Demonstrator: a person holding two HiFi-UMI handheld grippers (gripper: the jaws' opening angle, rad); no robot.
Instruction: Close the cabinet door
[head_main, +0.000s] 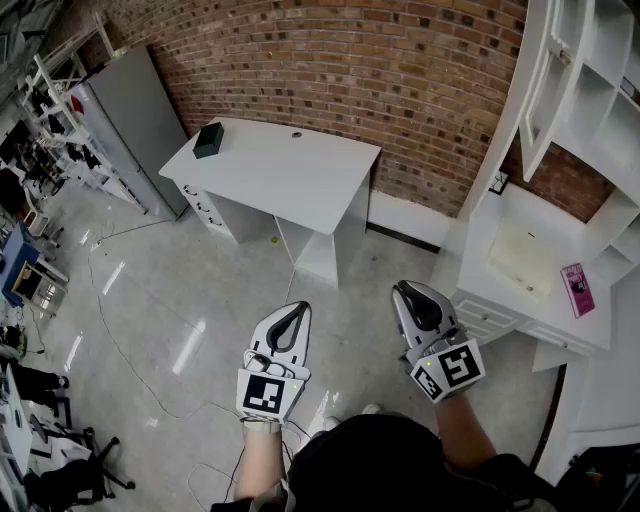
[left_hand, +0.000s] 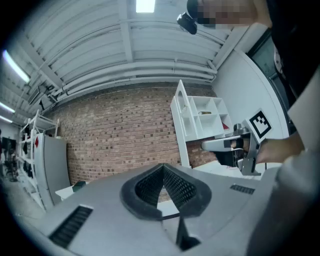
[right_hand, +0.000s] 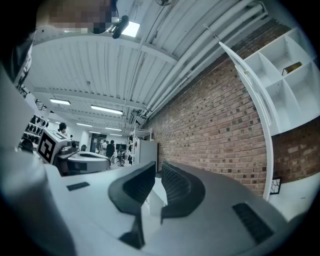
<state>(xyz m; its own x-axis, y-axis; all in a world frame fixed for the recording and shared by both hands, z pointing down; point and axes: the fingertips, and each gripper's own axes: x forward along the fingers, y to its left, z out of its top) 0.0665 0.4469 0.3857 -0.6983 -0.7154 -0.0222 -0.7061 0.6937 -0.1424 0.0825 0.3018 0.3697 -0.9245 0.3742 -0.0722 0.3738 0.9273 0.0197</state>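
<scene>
Head view: my left gripper (head_main: 296, 312) and right gripper (head_main: 408, 294) hang low, well short of the open cabinet door (head_main: 541, 100) ahead-right. Left gripper view: jaws meet at the tips, empty. Right gripper view: jaws drawn together, empty, with the door's edge just right. I judge they're closed for pushing it.

1. the head view is looking steeply down from high up, facing the brick wall (head_main: 400, 60) from well back.
2. the left gripper view is sitting low, tilting slightly upward along its own jaws, almost square to that wall.
3. the right gripper view is angling upward and running slantwise along the wall, nearer to it.
4. all three are sharing the wall and the cabinet door (head_main: 540, 90) standing open in front of it.
</scene>
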